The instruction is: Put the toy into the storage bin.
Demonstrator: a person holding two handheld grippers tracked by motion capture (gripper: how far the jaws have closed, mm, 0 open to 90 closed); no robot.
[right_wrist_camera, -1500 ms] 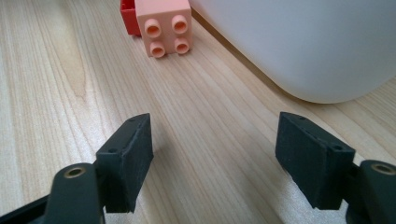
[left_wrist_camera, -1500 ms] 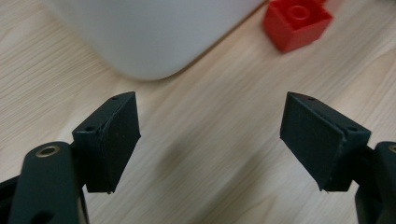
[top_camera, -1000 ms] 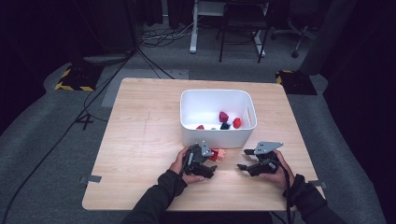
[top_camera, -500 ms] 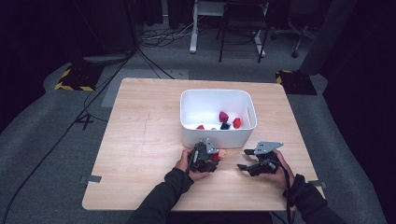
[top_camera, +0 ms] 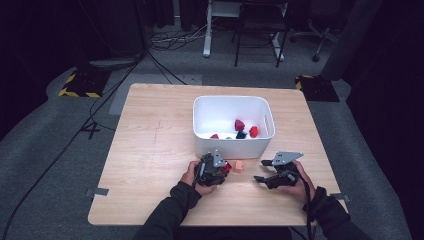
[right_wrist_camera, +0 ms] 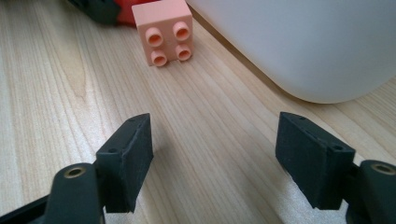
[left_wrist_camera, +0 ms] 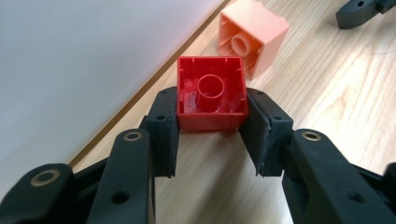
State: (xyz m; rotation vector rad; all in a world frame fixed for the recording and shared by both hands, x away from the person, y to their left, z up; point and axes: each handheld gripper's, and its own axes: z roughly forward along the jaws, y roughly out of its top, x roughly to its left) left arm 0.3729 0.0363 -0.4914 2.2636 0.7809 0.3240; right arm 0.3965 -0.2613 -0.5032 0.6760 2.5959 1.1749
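1. Dark room, grey carpet, cables and a chair at the top of the high view; light wood surface in the middle, white bin on it holding a few small coloured pieces.
2. Left hand-held gripper, lower centre of the high view, just under the bin's near wall. Its jaws have just been closing and now clamp the red block by two opposite side walls.
3. Red block: centre of the left gripper view, between the pads. Hollow underside with its round tube faces the camera, so the studs point away. Square, no long axis to speak of. Bin wall runs along the upper left of that view, very near.
4. Peach block: free on the surface, just right of the red block in the high view, between the two grippers. Studs face the right gripper view, upper centre of that frame; also square.
5. Right hand-held gripper: jaws wide apart, nothing between them, low over the surface, pointing toward the peach block.
6. Judgement: bin lies directly beyond the left hand-held gripper, so a lift over the near wall looks next; the right is the nearer free one to the peach block.
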